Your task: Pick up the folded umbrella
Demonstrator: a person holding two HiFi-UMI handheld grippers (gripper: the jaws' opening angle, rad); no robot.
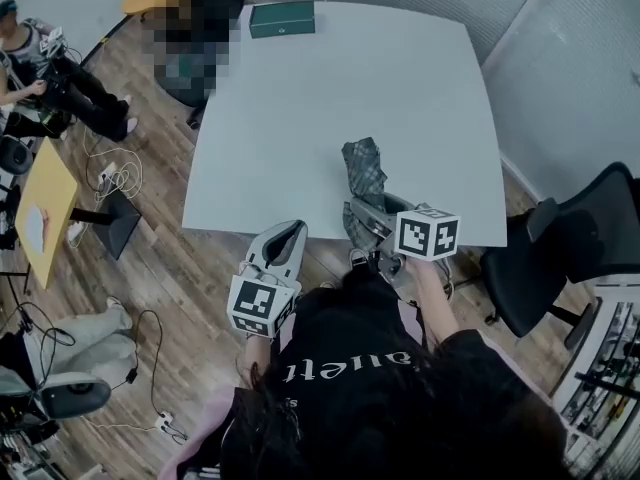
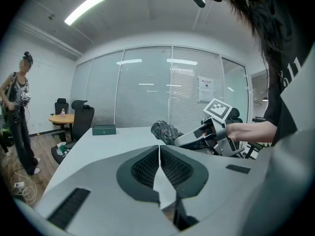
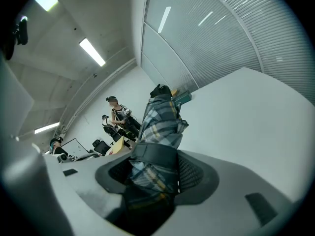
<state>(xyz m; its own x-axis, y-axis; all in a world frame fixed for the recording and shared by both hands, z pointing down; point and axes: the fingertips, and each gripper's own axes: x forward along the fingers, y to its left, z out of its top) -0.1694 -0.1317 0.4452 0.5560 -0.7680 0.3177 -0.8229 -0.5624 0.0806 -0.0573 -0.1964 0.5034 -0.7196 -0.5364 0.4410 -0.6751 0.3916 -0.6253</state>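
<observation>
Right hand-held gripper (image 3: 156,173) grips plaid folded umbrella (image 3: 160,114) over table (image 1: 400,98)

The umbrella (image 3: 157,117) was checked cloth, creased and matt. The table (image 1: 400,98) looked smooth and matt, and the floor (image 1: 165,273) was wood plank.
</observation>
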